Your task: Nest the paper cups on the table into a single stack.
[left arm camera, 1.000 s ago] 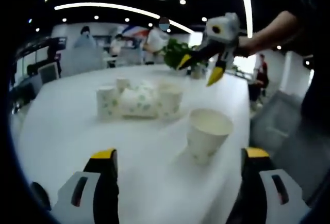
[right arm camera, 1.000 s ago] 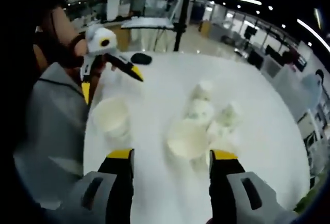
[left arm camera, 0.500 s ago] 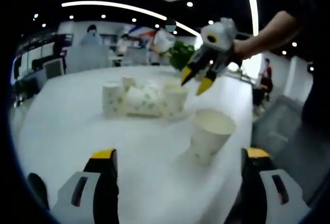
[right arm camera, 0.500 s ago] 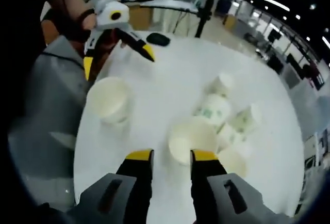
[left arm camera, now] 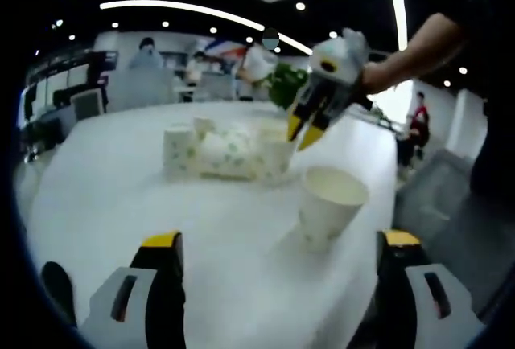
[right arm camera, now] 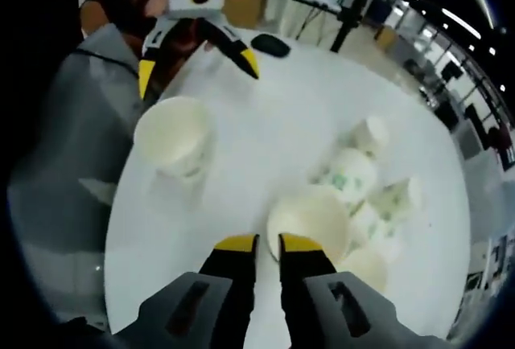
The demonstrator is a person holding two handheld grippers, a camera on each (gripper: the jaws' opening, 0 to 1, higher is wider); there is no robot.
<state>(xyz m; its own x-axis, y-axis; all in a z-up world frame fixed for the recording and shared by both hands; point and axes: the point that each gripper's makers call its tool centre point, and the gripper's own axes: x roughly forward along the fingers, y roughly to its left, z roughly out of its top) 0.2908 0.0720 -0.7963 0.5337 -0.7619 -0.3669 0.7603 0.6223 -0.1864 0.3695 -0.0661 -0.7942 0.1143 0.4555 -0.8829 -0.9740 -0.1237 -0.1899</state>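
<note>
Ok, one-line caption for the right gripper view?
Right claw nearly closed at the rim of an upright paper cup beside the clustered cups.

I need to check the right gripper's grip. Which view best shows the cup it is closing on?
The right gripper view: the right gripper pinches the near rim of the open cup. In the left gripper view, that cup is small, with the right gripper partly covering it.

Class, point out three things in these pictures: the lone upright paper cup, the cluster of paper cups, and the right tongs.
lone paper cup point(left arm camera: 328, 212), left gripper view, on its side wall.
cluster of cups point(left arm camera: 225, 152), left gripper view, on a middle cup's side.
right tongs point(right arm camera: 267, 244), right gripper view, midway between the yellow tips.
</note>
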